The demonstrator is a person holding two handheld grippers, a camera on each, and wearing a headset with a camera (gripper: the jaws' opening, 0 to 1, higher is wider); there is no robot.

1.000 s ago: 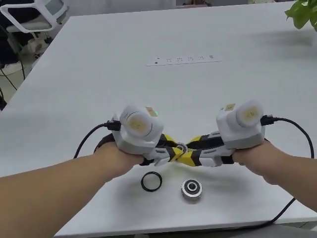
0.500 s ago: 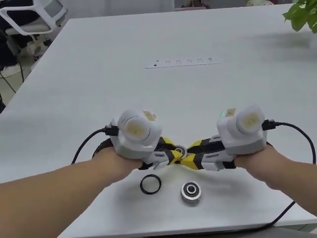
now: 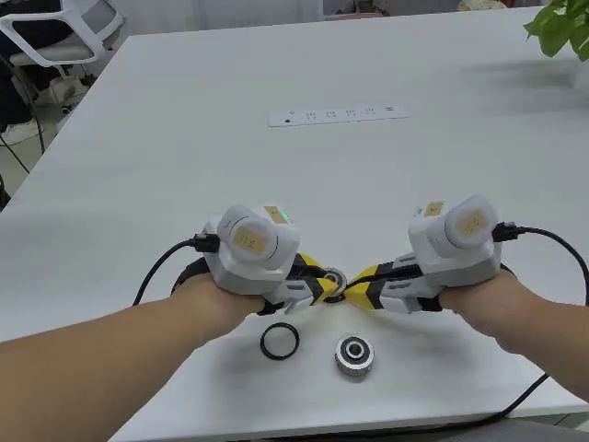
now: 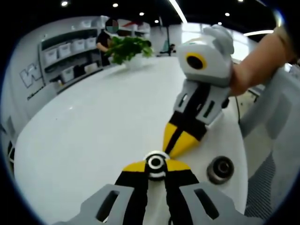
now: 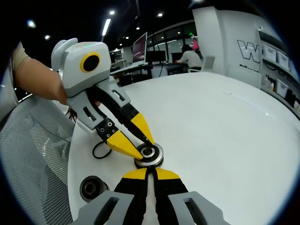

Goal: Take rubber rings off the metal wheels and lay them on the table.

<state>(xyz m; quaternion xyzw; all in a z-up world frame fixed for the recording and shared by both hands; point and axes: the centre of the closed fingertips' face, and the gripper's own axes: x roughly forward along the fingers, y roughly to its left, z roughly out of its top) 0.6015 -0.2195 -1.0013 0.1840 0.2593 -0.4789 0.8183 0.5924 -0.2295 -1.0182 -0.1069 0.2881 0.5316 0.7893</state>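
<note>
White table [image 3: 184, 138]; left gripper [image 3: 323, 287] clamps a silver, black-rimmed metal wheel [image 3: 333, 277], right gripper [image 3: 352, 293] pinches its rim. Loose rubber ring [image 3: 280, 341] lies at its seven o'clock; the pinch point is hidden.

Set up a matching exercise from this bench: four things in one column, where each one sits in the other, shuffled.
Things
1. loose rubber ring
2. held wheel
3. resting wheel
4. socket strip

Places
A. far across the table
B. between the tips of both grippers
C. flat on the table, nearer the left gripper
D. flat on the table, nearer the right gripper

Pairs: 1-C, 2-B, 3-D, 4-A
</note>
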